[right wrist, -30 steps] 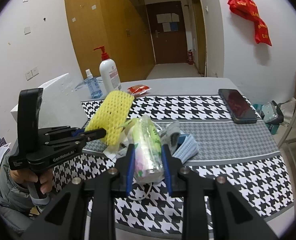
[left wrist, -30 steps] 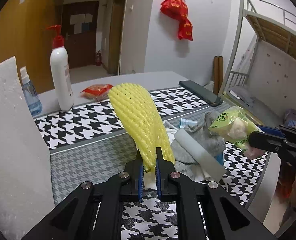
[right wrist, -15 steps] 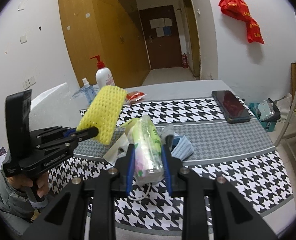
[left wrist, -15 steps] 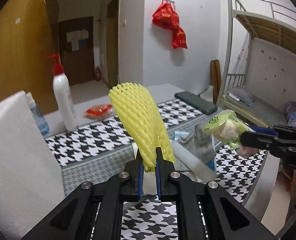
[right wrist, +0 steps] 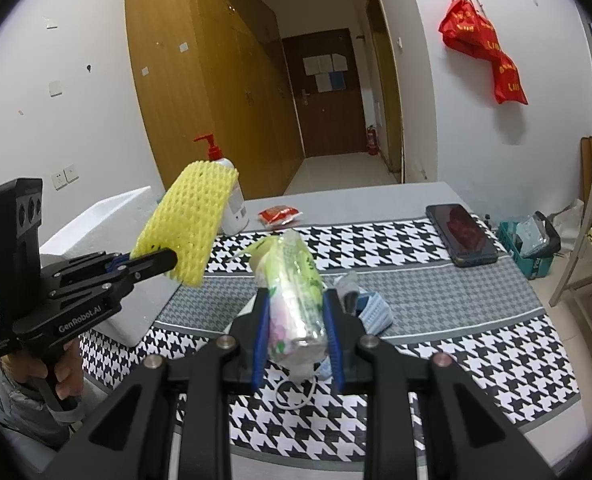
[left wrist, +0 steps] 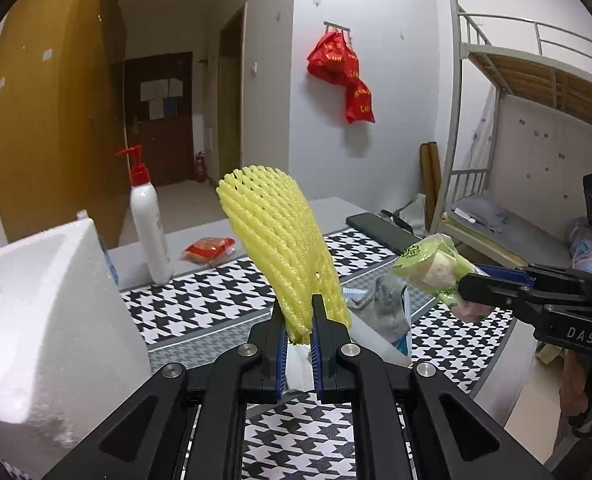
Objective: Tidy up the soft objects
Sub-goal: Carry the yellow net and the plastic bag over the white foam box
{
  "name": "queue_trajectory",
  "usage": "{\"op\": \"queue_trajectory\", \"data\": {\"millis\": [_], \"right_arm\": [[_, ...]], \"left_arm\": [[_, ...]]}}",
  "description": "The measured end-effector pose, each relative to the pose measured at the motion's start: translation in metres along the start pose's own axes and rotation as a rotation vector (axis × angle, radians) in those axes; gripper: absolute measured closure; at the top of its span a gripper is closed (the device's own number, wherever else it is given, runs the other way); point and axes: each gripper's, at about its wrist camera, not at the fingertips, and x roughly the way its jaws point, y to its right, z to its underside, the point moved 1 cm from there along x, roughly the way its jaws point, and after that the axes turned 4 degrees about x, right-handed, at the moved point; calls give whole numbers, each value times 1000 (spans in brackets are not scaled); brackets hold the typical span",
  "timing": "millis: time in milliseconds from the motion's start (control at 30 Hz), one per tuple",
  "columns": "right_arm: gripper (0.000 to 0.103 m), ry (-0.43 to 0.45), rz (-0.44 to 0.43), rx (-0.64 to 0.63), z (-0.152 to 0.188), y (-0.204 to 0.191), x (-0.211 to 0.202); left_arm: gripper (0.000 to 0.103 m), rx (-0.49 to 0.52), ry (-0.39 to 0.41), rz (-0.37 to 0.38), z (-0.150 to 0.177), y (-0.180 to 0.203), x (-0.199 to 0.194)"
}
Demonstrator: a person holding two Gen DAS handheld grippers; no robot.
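Note:
My left gripper [left wrist: 298, 312] is shut on a yellow foam net sleeve [left wrist: 279, 248] and holds it upright above the table; it also shows in the right wrist view [right wrist: 189, 220]. My right gripper [right wrist: 296, 304] is shut on a green-and-clear plastic pack of soft items [right wrist: 293, 292], also held above the table, seen at the right in the left wrist view [left wrist: 436, 268]. A grey sock [left wrist: 388, 308], a blue face mask [right wrist: 376, 310] and white wrapping lie in a small pile on the houndstooth cloth below. A white foam box [left wrist: 43, 312] stands at the left.
A white pump bottle [left wrist: 149, 232] with a red top, a small blue bottle behind the box and a red snack packet [left wrist: 209, 248] stand at the back. A black phone [right wrist: 462, 236] lies at the right on the cloth. A bunk bed [left wrist: 536, 128] is beyond the table.
Both grippers have risen with their loads, away from the pile. The foam box now shows its open top at the left.

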Motion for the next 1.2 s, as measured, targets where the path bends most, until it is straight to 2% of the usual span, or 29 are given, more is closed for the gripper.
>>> {"op": "queue_trajectory", "data": {"millis": [700, 1200], "right_arm": [[73, 110, -63, -36, -23, -38, -11], [73, 171, -114, -68, -33, -78, -5]], "left_arm": [[92, -1, 107, -95, -20, -24, -61], [92, -15, 153, -171, -17, -66, -91]]}}
